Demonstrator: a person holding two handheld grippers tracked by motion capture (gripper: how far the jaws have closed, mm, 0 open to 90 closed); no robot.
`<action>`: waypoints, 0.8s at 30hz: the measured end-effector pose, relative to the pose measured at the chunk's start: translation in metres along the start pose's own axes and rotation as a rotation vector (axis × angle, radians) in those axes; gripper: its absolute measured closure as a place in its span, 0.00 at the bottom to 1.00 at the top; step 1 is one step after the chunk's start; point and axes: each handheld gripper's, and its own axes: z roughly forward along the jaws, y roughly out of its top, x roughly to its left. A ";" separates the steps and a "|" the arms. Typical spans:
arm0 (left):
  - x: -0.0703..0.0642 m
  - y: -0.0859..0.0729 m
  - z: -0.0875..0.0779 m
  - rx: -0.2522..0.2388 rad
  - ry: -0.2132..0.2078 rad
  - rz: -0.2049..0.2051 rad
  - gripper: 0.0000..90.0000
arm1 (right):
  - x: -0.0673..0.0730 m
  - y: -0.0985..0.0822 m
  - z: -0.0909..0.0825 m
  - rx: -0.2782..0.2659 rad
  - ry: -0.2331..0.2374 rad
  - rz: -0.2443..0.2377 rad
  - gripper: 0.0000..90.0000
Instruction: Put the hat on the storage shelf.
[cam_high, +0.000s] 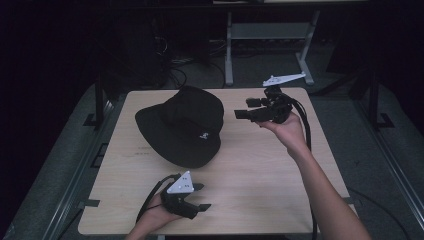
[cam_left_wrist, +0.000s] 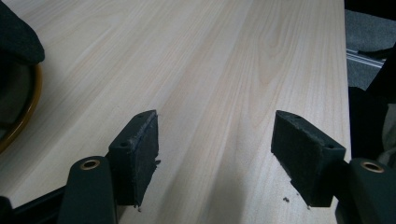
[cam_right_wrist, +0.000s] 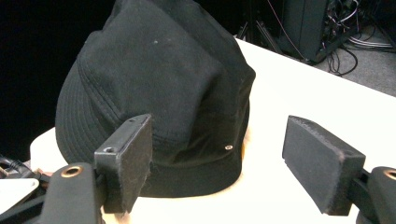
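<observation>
a black bucket hat (cam_high: 180, 125) is lying on the pale wooden table (cam_high: 260, 170), towards its far left part, crown up and brim spread flat on the wood. a small white mark is showing on the side of the crown that faces the person.

the right gripper (cam_high: 245, 109) is hovering above the table just to the right of the hat, pointing leftwards at it, with the person's right hand (cam_high: 285, 127) wrapped under its body. its jaws are standing wide apart with nothing between them. in the right gripper view the right gripper (cam_right_wrist: 219, 163) is looking straight at the hat (cam_right_wrist: 154, 93), which is sitting near but apart from the pads, the brim edge lying on the table (cam_right_wrist: 327, 98).

the left gripper (cam_high: 200, 196) is resting low at the near edge of the table, well apart from the hat, pointing to the right. its jaws are also standing open and holding nothing. in the left gripper view the left gripper (cam_left_wrist: 215, 149) is facing bare wood (cam_left_wrist: 210, 70), with a dark edge of the hat (cam_left_wrist: 16, 37) showing at the upper left corner.
</observation>
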 end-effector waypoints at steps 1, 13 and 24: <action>0.000 0.000 0.000 -0.001 0.000 -0.001 0.35 | -0.001 -0.002 -0.001 0.000 -0.001 0.003 0.26; 0.001 0.000 -0.001 0.000 0.003 0.003 0.35 | -0.012 -0.025 -0.010 0.003 -0.010 0.033 0.26; 0.001 -0.001 -0.001 0.002 0.003 -0.004 0.35 | -0.018 -0.044 -0.018 0.010 -0.013 0.057 0.26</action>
